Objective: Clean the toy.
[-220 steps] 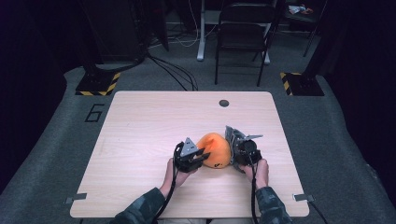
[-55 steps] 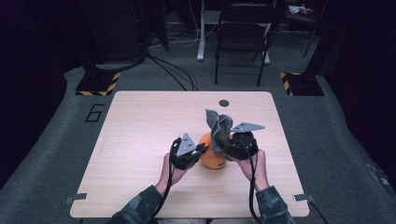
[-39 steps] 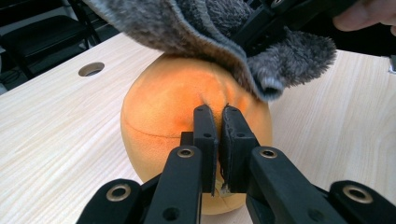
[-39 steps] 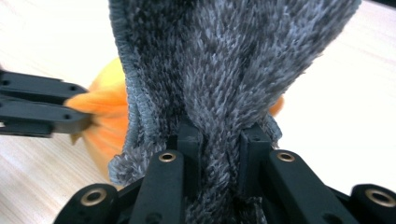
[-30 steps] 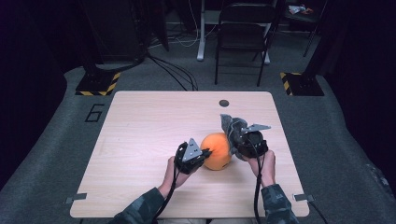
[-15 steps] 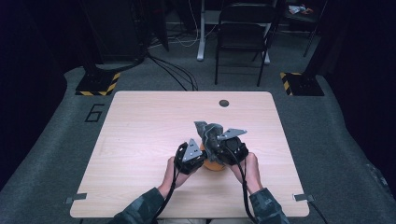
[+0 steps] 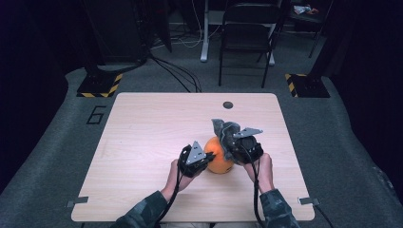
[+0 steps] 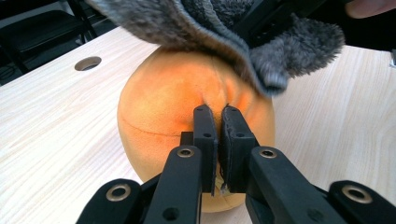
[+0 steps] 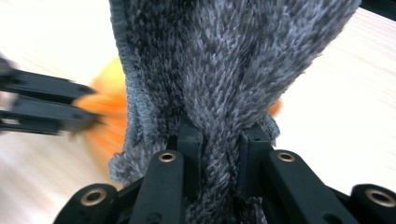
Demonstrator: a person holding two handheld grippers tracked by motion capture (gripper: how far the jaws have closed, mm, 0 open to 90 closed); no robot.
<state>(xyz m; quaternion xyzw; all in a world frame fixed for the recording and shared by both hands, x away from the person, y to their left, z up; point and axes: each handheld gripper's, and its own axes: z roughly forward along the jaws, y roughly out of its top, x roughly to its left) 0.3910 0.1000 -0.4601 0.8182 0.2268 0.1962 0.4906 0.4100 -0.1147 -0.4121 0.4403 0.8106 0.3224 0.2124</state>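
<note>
An orange plush ball point(image 7: 218, 159) sits on the wooden table point(image 7: 142, 142), right of centre. My left gripper point(image 7: 205, 156) is at its left side, shut on a pinch of the orange fabric point(image 8: 163, 107), with the jaws point(image 8: 218, 112) nearly together. My right gripper point(image 7: 233, 142) is shut on a grey fluffy cloth point(image 7: 223, 128) and holds it against the ball's top right. The cloth point(image 8: 201, 23) drapes over the ball's crown. In the right gripper view the cloth point(image 9: 224, 60) bunches between the jaws point(image 9: 219, 135), hiding most of the ball point(image 9: 109, 121).
A round cable hole point(image 7: 227, 104) lies in the table near the far edge. Beyond the table stand a black folding chair point(image 7: 247, 33) and yellow-and-black striped floor blocks point(image 7: 100, 85). The table's left half is bare wood.
The right gripper swept the cloth left across the top of the ball and has come back to the ball's right side. The left gripper and the ball stayed put.
</note>
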